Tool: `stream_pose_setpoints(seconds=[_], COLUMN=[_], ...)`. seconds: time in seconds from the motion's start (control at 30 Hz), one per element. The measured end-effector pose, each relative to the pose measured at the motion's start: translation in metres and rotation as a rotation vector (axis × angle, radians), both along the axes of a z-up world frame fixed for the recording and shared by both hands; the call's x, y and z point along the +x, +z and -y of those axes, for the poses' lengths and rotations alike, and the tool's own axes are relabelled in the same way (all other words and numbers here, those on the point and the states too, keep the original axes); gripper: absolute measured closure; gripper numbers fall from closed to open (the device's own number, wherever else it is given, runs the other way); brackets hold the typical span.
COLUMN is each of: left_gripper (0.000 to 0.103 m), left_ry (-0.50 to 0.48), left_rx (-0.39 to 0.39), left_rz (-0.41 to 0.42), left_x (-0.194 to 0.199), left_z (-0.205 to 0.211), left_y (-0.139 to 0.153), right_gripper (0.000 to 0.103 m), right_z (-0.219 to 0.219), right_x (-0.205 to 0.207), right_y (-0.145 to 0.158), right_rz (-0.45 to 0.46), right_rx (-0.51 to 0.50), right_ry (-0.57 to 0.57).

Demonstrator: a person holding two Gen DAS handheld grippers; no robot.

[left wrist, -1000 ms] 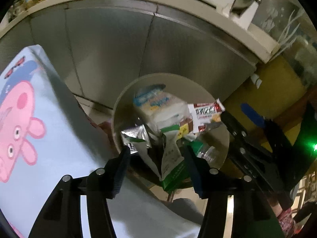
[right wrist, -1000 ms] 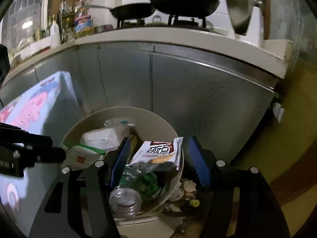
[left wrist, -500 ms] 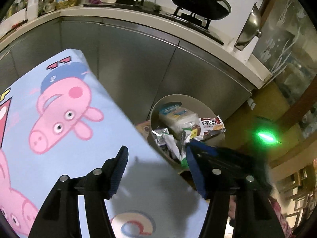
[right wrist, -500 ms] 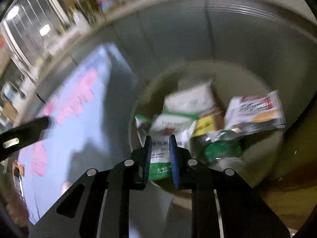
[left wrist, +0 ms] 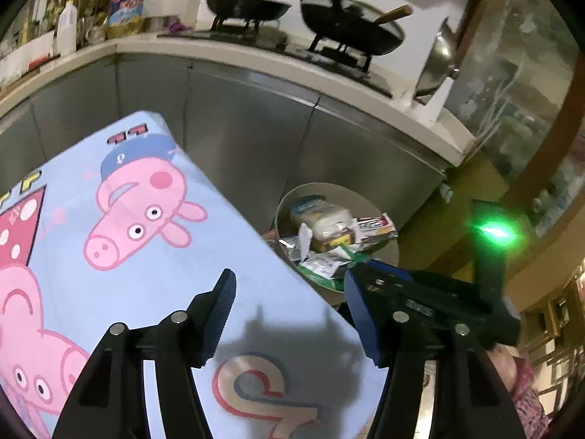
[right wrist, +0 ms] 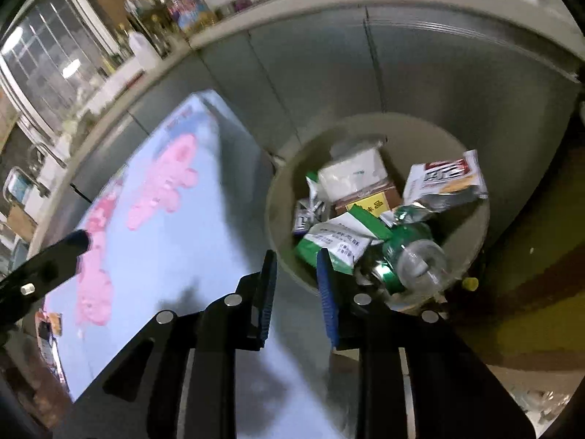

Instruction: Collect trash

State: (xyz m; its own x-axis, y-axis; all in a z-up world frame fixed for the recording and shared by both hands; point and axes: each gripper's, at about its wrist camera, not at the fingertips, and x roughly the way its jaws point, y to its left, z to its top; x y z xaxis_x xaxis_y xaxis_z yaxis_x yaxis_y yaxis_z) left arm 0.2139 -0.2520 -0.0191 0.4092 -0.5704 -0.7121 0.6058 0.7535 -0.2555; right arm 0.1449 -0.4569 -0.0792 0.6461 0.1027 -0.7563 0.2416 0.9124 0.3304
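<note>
Trash bin (right wrist: 281, 197) full, by steel cabinets (left wrist: 252, 135) | blue cartoon tablecloth (left wrist: 120, 256) | both grippers released, empty

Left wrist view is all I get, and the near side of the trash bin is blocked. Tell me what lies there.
Observer: A clear plastic bottle with a green label lies on its side at the near rim of the trash bin.
Operator: Report the right gripper.
Observer: The right gripper hovers at the bin's near left edge. Its fingers have just been opening and stand a narrow gap apart, with nothing between them.
Operator: Check the floor.
Observer: A small yellow object lies just outside the bin, to its right.
</note>
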Motion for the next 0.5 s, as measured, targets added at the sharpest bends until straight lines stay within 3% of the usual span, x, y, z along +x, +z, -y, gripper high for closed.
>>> stream_pose_setpoints(seconds=[0.1, 0.23, 0.3, 0.5], left_gripper=[0.033, 0.027, 0.023, 0.016], left_ry=[-0.005, -0.004, -0.002, -0.011], left_rx=[-0.006, -0.015, -0.017, -0.033], left_rz=[0.062, 0.156, 0.191, 0.266], left_x=[-0.016, -0.041, -0.049, -0.078], left_z=[-0.006, -0.021, -0.028, -0.050], left_y=[0.014, 0.035, 0.042, 0.061], right_gripper=[0.069, 0.067, 0.059, 0.045], right_z=[-0.008, -0.021, -0.031, -0.063], right_x=[-0.033, -0.077, -0.100, -0.146], right_y=[0.025, 0.050, 0.058, 0.072], right_rz=[0.099, 0.206, 0.248, 0.318], right_rx=[0.003, 0.016, 0.024, 0.051], right_ry=[-0.045, -0.116, -0.149, -0.211])
